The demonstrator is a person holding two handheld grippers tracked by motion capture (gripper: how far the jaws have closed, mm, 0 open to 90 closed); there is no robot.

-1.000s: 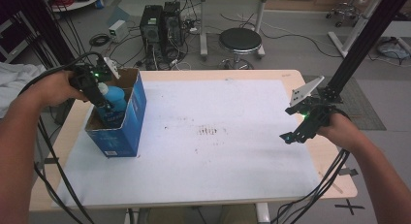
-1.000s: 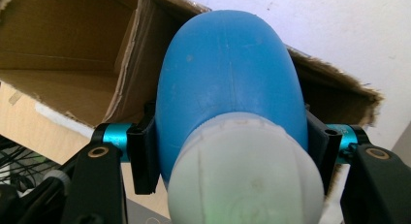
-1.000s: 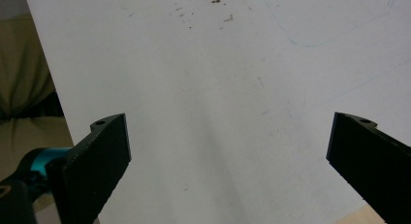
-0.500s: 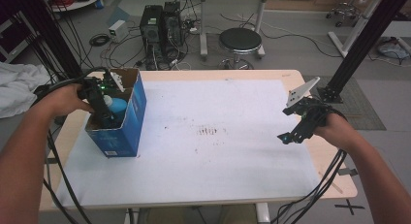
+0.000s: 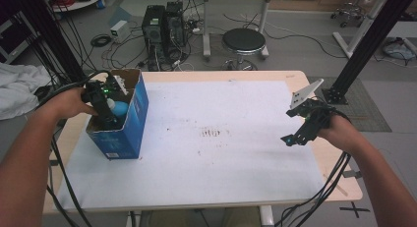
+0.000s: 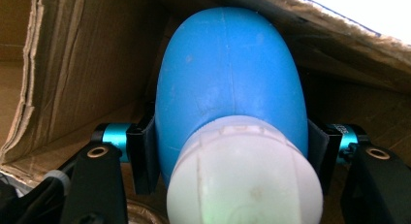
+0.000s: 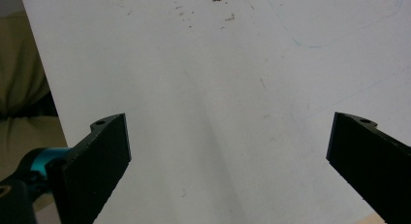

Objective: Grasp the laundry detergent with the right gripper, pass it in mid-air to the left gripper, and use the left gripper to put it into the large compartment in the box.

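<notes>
Left gripper down inside box, clamped on bottle. Pads pressed on both flanks of blue body, seen in left gripper view; bottle blue, rounded, with white cap end nearest the camera. Brown cardboard walls of box close around bottle on left and above. Bottle off the box floor or resting on it: could not tell. Left hand just outside box's left wall, cable trailing from gripper toward the near table edge.

Box blue outside, brown inside, open top, upright on white mat near its left edge. Mat laid over wooden table. Dark smudge on mat right of box, about mid-mat.

Right gripper well apart from box, at mat's right edge, held just above the surface. Jaws wide apart with nothing between them; in right gripper view bare white mat between the two black jaws. Grey plate on top of right gripper, tilted up. Right hand behind it, over table's right margin.

Beyond table, far from box: black stool, two computer towers, cables on floor.
</notes>
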